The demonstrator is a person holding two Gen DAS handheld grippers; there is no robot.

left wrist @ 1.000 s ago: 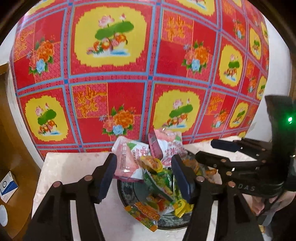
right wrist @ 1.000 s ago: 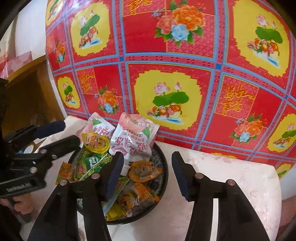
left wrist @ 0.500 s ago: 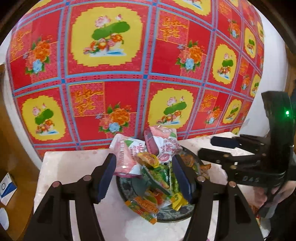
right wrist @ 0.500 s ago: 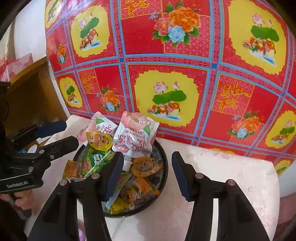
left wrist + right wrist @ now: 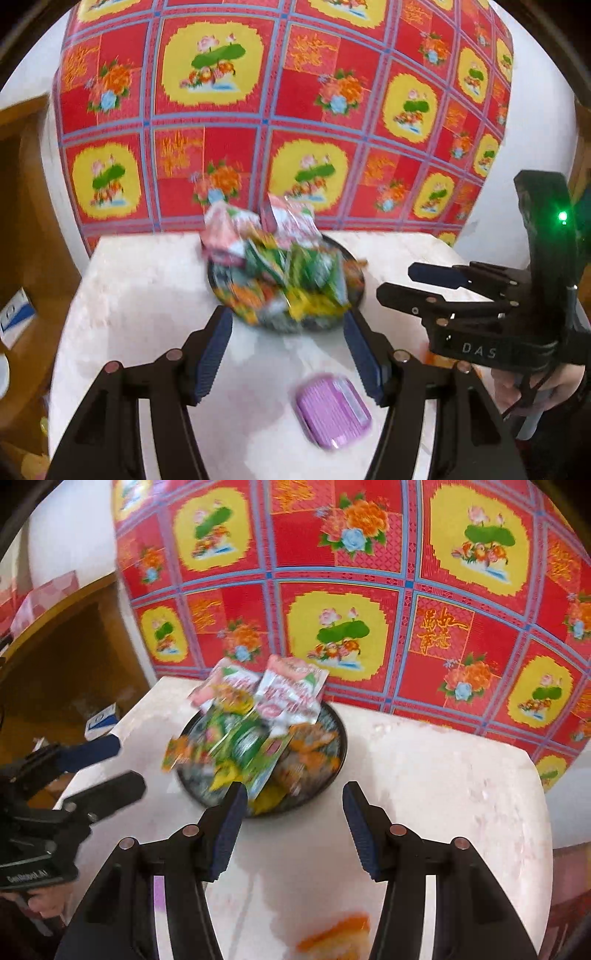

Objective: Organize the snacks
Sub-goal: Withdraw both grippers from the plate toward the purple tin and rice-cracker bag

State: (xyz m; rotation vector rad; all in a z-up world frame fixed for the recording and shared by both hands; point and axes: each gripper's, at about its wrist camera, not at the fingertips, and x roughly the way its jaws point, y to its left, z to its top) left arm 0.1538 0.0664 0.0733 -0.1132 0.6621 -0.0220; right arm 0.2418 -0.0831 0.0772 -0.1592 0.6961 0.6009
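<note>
A dark round plate (image 5: 354, 266) (image 5: 338, 723) heaped with snack packets (image 5: 288, 269) (image 5: 255, 731) stands near the far edge of the pale marble table (image 5: 147, 295) (image 5: 424, 775). Two pink-white packets (image 5: 291, 694) lean at its back. My left gripper (image 5: 288, 332) hangs open and empty just short of the plate. A purple packet (image 5: 332, 413) lies on the table under it, near the right finger. My right gripper (image 5: 293, 805) is open and empty at the plate's near rim. An orange snack (image 5: 336, 938), blurred, lies on the table below it.
A red and yellow flowered cloth (image 5: 295, 110) (image 5: 369, 590) hangs behind the table. Brown wooden furniture (image 5: 22, 221) (image 5: 66, 646) stands to the left, with a small blue-white box (image 5: 16, 314) (image 5: 101, 720) low beside the table. A hand (image 5: 546, 387) holds the right gripper's handle.
Both grippers have drawn back from the plate toward the table's near side. The plate looks farther away, and the purple packet and the orange snack have come into view.
</note>
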